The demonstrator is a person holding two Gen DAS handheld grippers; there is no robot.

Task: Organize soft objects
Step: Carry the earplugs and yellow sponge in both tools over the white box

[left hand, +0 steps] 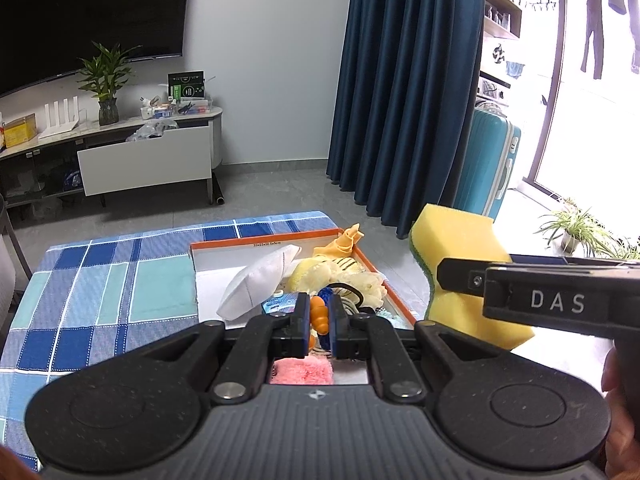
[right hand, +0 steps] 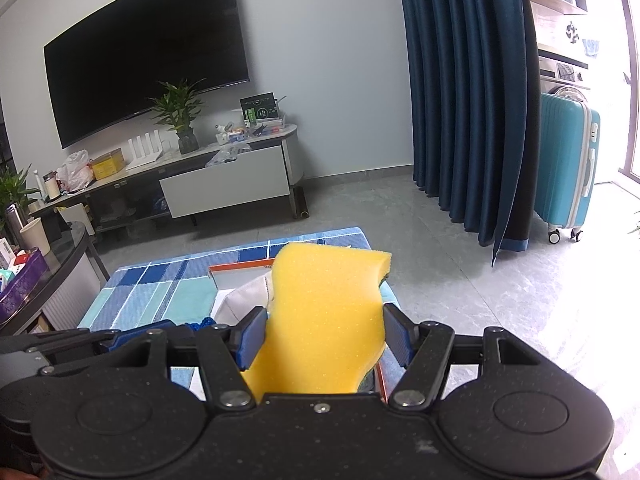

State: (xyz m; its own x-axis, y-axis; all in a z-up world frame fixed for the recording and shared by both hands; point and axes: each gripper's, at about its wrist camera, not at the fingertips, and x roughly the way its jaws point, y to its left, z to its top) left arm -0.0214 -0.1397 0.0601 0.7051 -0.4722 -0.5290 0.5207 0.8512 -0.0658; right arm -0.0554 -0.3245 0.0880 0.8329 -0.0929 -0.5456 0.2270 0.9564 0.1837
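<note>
My left gripper [left hand: 320, 298] is shut on a small orange ridged soft item [left hand: 319, 318] with a blue knitted part, just above the near end of an orange-rimmed box [left hand: 264, 242]. The box holds a white pouch [left hand: 256, 284], yellow mesh puffs [left hand: 320, 270] and a yellow cloth [left hand: 348, 240]. A pink fluffy piece [left hand: 302, 372] shows under the left jaws. My right gripper [right hand: 326, 320] is shut wide on a yellow sponge [right hand: 328, 280], held in the air over the box's right side. The same sponge [left hand: 460, 240] appears at the right of the left wrist view.
The box sits on a blue checked cloth [left hand: 100, 280] over a low table. A dark glass side table [right hand: 48, 272] with clutter stands at the left. Beyond are grey floor, a TV stand [right hand: 224, 188], a blue curtain [right hand: 468, 100] and a teal suitcase [right hand: 568, 168].
</note>
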